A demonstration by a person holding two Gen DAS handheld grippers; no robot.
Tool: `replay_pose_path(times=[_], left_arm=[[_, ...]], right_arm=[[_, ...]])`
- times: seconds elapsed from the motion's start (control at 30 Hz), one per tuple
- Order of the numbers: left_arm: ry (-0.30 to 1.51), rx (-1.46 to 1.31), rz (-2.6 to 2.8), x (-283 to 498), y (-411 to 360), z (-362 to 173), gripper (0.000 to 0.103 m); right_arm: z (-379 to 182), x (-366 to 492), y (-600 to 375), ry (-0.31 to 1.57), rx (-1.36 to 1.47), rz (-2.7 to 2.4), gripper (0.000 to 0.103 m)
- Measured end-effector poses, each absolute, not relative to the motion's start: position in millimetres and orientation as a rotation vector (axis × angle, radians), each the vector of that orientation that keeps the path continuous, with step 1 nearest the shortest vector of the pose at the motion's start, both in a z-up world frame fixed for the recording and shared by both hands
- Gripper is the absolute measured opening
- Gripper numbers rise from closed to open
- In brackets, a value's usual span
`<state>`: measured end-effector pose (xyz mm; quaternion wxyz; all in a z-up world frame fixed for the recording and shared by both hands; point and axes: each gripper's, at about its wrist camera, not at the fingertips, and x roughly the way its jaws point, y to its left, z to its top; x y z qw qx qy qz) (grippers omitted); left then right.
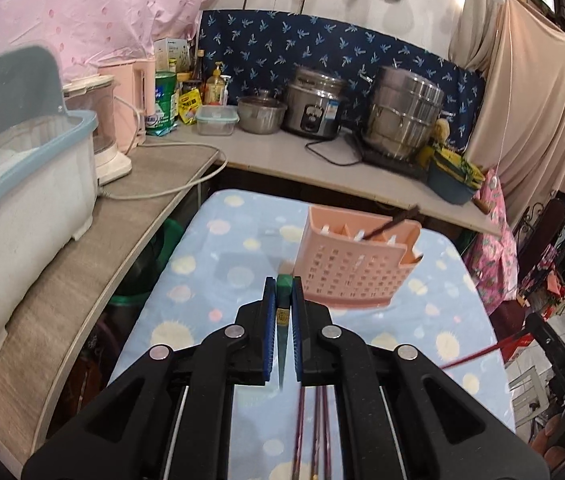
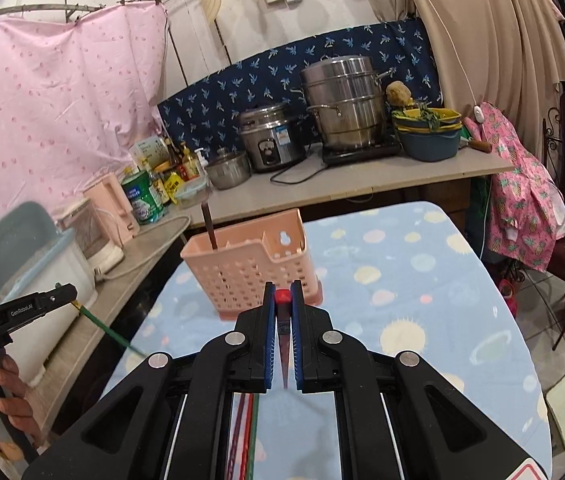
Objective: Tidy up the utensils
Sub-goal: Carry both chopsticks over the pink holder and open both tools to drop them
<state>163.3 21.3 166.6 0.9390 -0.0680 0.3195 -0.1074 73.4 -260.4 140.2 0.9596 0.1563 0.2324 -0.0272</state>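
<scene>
Pink utensil basket (image 1: 356,258) sitting mid-table on the blue dotted tablecloth (image 1: 210,280), open cloth all around it, counter edge (image 1: 322,178) just behind.
One dark chopstick (image 1: 392,224) leaning out of the basket; other contents hard to make out. Left gripper (image 1: 283,292) clamping a green chopstick (image 1: 283,336); right gripper (image 2: 282,294) clamping a red chopstick (image 2: 282,300), both above the cloth.

The pink utensil basket (image 1: 356,268) looks like matt perforated plastic. Under it lies soft printed cloth on the table (image 1: 218,264). The steamer pot (image 2: 342,100) and rice cooker (image 2: 272,136) are shiny metal; the counter (image 1: 62,280) shows a matt wood-grain finish.
</scene>
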Motion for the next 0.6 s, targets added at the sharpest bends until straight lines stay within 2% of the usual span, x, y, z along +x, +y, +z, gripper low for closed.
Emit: replay_pose_path(times=[0.6], left_arm=[[0.385, -0.210, -0.241, 237, -9, 290, 0.007]], right_arm=[[258, 163, -283, 0.188, 0.354, -0.018, 0.007]])
